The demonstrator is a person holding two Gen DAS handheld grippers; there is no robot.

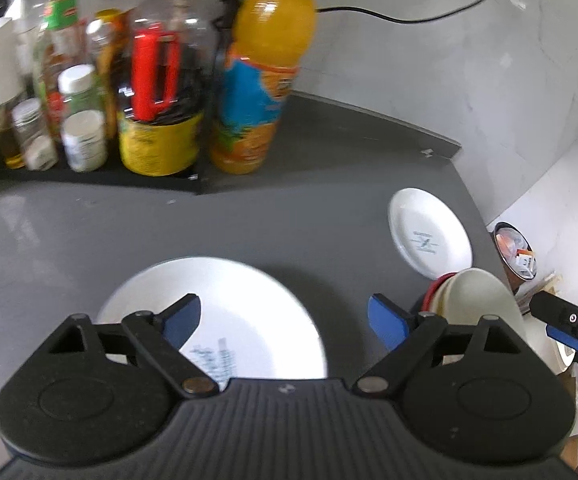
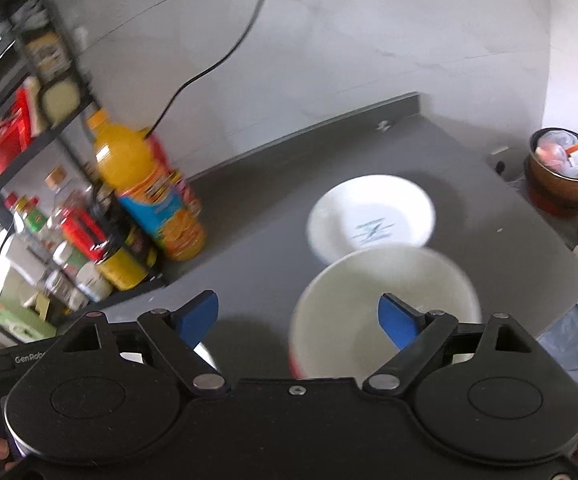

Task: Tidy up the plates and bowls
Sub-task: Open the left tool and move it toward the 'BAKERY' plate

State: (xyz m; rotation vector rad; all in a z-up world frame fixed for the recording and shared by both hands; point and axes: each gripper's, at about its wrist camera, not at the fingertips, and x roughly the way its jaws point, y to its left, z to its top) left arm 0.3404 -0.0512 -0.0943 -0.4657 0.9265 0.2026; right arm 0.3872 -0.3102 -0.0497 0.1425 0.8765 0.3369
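Left gripper [image 1: 285, 320]: fingers apart, empty, over large plate [image 1: 249, 320] on desk [image 1: 89, 232]; right gripper [image 2: 299, 314]: apart, empty, right finger over bowl [image 2: 369, 300]; small plate [image 2: 369, 208] just beyond bowl; juice bottle [image 2: 145, 184] at back. Step: approach, nothing held; next, I judge: close on a rim, stack.

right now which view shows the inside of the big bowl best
The right wrist view: it looks down into the big bowl, open cream interior visible. The left wrist view catches only its outer side at the right edge.
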